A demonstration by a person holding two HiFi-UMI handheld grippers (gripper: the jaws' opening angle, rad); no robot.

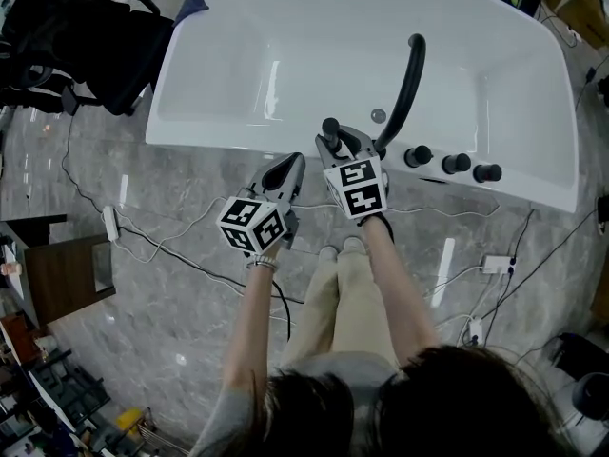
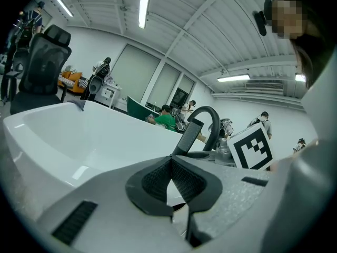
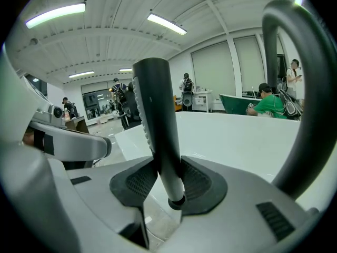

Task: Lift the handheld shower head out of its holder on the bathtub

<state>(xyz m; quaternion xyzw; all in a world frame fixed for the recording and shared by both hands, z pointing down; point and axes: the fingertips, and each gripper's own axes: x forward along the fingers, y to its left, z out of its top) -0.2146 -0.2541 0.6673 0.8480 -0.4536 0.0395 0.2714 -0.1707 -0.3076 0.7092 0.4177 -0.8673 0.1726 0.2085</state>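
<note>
The slim dark-grey handheld shower head (image 3: 157, 125) is clamped between the jaws of the right gripper (image 3: 167, 179) at the near rim of the glossy white bathtub (image 1: 209, 137), at the centre of the head view. The left gripper (image 2: 169, 174) is held aside, its jaws pressed together on nothing. The grasp is judged made; next, a straight upward draw is called for, clear of the arched black spout (image 1: 404, 79).

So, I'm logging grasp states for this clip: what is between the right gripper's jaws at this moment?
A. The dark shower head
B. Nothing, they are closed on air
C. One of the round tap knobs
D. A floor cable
A: in the right gripper view, the right gripper has its jaws closed against both sides of the dark stem of the shower head, which stands up between them.
</note>
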